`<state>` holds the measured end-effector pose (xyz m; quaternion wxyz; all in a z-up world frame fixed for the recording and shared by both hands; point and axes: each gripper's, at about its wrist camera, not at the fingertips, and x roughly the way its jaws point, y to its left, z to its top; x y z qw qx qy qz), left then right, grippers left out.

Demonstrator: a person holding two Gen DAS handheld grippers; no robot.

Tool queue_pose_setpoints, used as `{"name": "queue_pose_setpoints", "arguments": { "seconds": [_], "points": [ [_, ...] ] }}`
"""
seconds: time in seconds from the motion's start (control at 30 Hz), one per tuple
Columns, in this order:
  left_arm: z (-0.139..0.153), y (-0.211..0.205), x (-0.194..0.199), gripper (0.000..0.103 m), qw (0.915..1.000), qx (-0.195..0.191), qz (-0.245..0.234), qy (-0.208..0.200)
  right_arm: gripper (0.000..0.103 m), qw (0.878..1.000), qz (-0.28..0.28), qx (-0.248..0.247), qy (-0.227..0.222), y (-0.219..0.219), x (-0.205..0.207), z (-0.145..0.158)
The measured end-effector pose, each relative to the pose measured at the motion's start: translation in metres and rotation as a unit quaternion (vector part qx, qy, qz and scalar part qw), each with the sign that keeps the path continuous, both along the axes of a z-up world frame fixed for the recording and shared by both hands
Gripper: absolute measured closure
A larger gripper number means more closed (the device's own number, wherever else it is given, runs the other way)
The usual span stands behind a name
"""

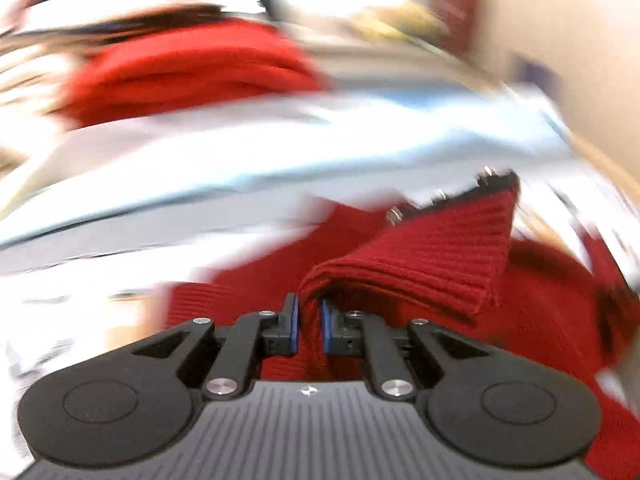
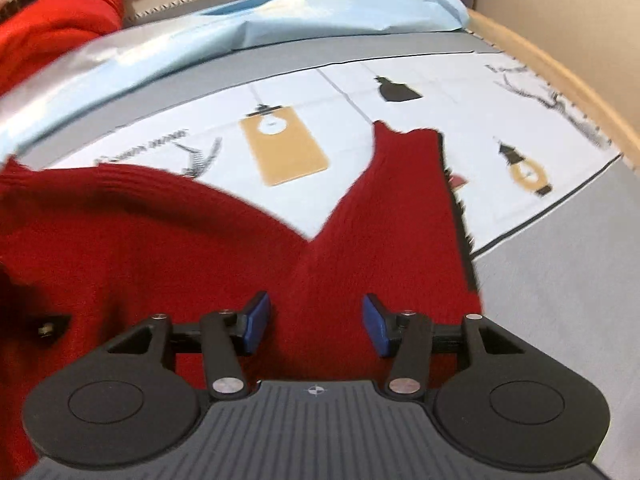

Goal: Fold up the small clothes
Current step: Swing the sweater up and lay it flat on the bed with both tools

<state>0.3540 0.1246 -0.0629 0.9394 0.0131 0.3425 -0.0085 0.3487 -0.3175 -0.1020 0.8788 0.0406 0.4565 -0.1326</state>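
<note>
Nearest the left wrist camera, the left gripper (image 1: 308, 320) has its blue pads drawn almost together on a fold of the dark red knitted garment (image 1: 420, 256), and the ribbed cloth rises from between them in a pinched ridge. A row of small metal snaps (image 1: 440, 194) runs along a dark-trimmed edge of the knit just beyond. The rest of that view is smeared by blur; a second heap of brighter red cloth (image 1: 188, 72) lies farther off towards the far left of the surface.

From the right wrist camera, the right gripper (image 2: 316, 322) stands about half open above the same red garment (image 2: 200, 248), its blue pads (image 2: 258, 320) apart with knit showing under the gap and nothing pinched between them. The garment spreads over the near left part of a printed mat (image 2: 400, 80), with one narrow flap reaching up towards the middle of the mat. The mat lies on a grey padded surface (image 2: 560, 280), and a pale blue sheet (image 2: 320, 12) is crumpled along its far edge. The brighter red heap (image 2: 56, 28) sits at the far left corner.
</note>
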Motion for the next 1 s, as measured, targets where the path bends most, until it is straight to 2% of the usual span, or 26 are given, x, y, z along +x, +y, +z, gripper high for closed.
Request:
{"name": "queue_pose_setpoints", "arguments": {
  "seconds": [0.07,0.13,0.2,0.23,0.27,0.3,0.37,0.4,0.43,0.47,0.53,0.63,0.67,0.73,0.77,0.8,0.83,0.87,0.93,1.0],
  "points": [
    [0.01,0.076,-0.006,0.091,0.9956,-0.007,0.093,-0.014,0.049,1.0,-0.017,-0.009,0.002,-0.01,0.007,-0.001],
    [0.01,0.144,-0.015,0.091,0.9844,0.005,0.175,-0.016,0.046,1.0,-0.031,-0.001,0.002,-0.02,0.012,-0.002],
    [0.002,0.219,-0.034,0.091,0.9605,0.033,0.276,-0.014,0.047,0.999,-0.04,0.006,-0.003,-0.03,0.017,-0.004],
    [-0.003,0.251,-0.044,0.091,0.9449,0.043,0.324,-0.008,0.049,0.999,-0.041,0.006,-0.008,-0.032,0.018,-0.004],
    [-0.011,0.291,-0.058,0.091,0.92,0.04,0.39,0.007,0.05,0.999,-0.041,0.004,-0.012,-0.034,0.02,-0.005],
    [-0.018,0.32,-0.071,0.089,0.9,0.018,0.435,0.019,0.054,0.999,-0.039,0.004,-0.018,-0.036,0.021,-0.005],
    [-0.034,0.367,-0.098,0.091,0.8604,-0.05,0.505,0.048,0.062,0.999,-0.039,0.01,-0.034,-0.041,0.021,-0.004],
    [-0.039,0.375,-0.104,0.091,0.8513,-0.065,0.517,0.06,0.069,0.998,-0.041,0.015,-0.042,-0.043,0.02,-0.003],
    [-0.04,0.376,-0.106,0.089,0.8506,-0.074,0.516,0.069,0.079,0.998,-0.044,0.019,-0.048,-0.045,0.019,-0.002],
    [-0.039,0.375,-0.104,0.088,0.856,-0.082,0.505,0.073,0.086,0.997,-0.049,0.023,-0.055,-0.048,0.018,-0.001],
    [-0.032,0.356,-0.095,0.081,0.8742,-0.091,0.472,0.07,0.09,0.995,-0.055,0.036,-0.073,-0.053,0.016,0.004],
    [-0.019,0.312,-0.075,0.079,0.9065,-0.083,0.411,0.051,0.091,0.988,-0.066,0.052,-0.127,-0.058,0.008,0.023],
    [-0.015,0.3,-0.07,0.079,0.9143,-0.082,0.394,0.046,0.092,0.981,-0.084,0.06,-0.167,-0.063,0.001,0.036],
    [-0.011,0.276,-0.054,0.076,0.9296,-0.079,0.358,0.038,0.092,0.955,-0.13,0.079,-0.256,-0.076,-0.023,0.06],
    [-0.01,0.262,-0.042,0.076,0.9368,-0.078,0.339,0.036,0.092,0.94,-0.155,0.073,-0.295,-0.08,-0.037,0.067],
    [-0.012,0.253,-0.034,0.075,0.9418,-0.078,0.325,0.035,0.092,0.93,-0.187,0.05,-0.313,-0.085,-0.048,0.07],
    [-0.012,0.244,-0.027,0.075,0.9465,-0.078,0.311,0.036,0.091,0.927,-0.215,0.042,-0.304,-0.093,-0.054,0.066],
    [-0.013,0.237,-0.018,0.075,0.9514,-0.079,0.295,0.039,0.091,0.927,-0.244,0.057,-0.279,-0.105,-0.056,0.056],
    [-0.014,0.218,-0.008,0.07,0.9601,-0.08,0.264,0.048,0.087,0.926,-0.285,0.138,-0.205,-0.136,-0.056,0.023],
    [-0.023,0.202,-0.001,0.068,0.9669,-0.076,0.237,0.057,0.083,0.917,-0.314,0.18,-0.165,-0.156,-0.059,-0.001]
  ]
}}
